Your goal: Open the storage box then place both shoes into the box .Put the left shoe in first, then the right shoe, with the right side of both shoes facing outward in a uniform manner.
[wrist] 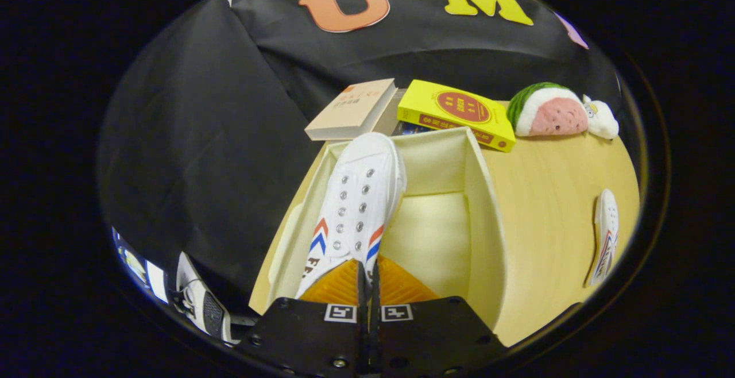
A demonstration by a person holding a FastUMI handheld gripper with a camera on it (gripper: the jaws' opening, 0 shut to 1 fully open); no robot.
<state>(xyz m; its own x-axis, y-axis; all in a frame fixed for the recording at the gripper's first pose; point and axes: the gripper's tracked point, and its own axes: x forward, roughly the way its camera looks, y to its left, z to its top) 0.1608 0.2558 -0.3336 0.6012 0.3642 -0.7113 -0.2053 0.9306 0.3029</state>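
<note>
Gripper (367,277) closed tight, fingers nearly meeting

The two fingers (339,286) stand side by side with only a thin slit between them, pinching the heel edge of the white shoe (359,205), which hangs forward from their tips. Both ribbed pads press on that thin edge from either side. Behind the pads, the two dark finger mounts sit level with each other, each carrying a small square marker near the slit, and they spread outward toward the camera. The gripper points forward and downward, held above the open box (482,217)
</note>
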